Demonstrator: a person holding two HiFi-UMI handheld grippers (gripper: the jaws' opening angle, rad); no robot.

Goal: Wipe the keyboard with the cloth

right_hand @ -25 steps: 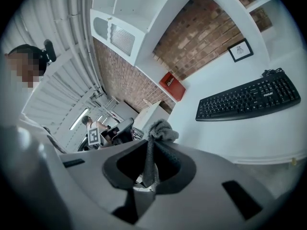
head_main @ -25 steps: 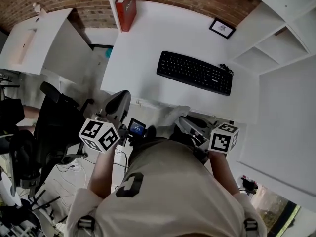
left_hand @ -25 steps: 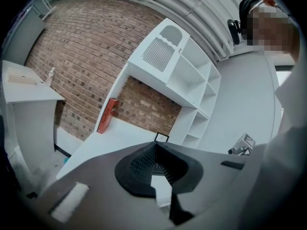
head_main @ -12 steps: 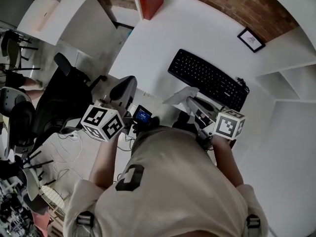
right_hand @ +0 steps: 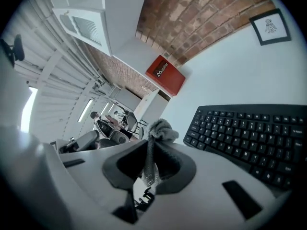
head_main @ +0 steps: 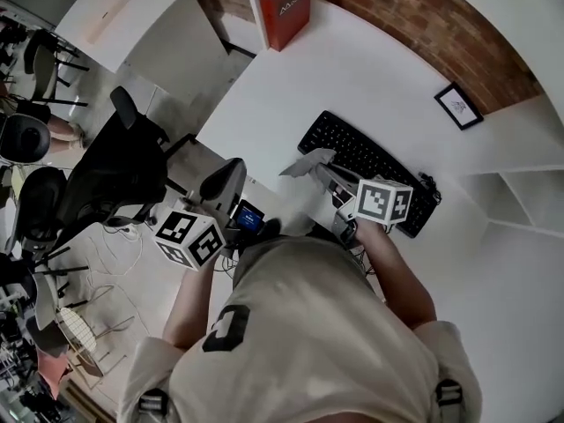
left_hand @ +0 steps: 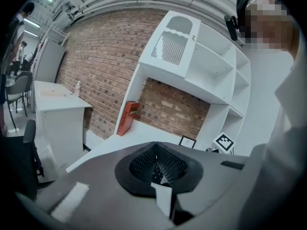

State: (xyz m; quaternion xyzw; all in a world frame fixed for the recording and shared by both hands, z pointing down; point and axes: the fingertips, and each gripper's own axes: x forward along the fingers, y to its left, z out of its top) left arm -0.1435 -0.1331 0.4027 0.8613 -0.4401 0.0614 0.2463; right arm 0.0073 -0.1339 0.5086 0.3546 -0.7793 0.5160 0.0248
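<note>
Nearest the body, the left gripper (left_hand: 156, 151) is seen closed on nothing. Further out, the cloth (right_hand: 159, 131) is pinched in the right gripper (right_hand: 151, 152) at the left end of the keyboard (head_main: 374, 173). The cloth should be lowered flat and drawn lightly along the key rows. The pinched fold is shown only in the right gripper view, the keyboard's full length only in the head view.

keyboard (head_main: 370, 173) on surface (head_main: 370, 77) | cloth (head_main: 304, 162) at keyboard's left end, in right tool (head_main: 322, 171) | book (head_main: 287, 7) behind keyboard, far left | picture frame (head_main: 456, 106) behind keyboard's right end | left tool (head_main: 225, 180) off surface, before keyboard, left
</note>
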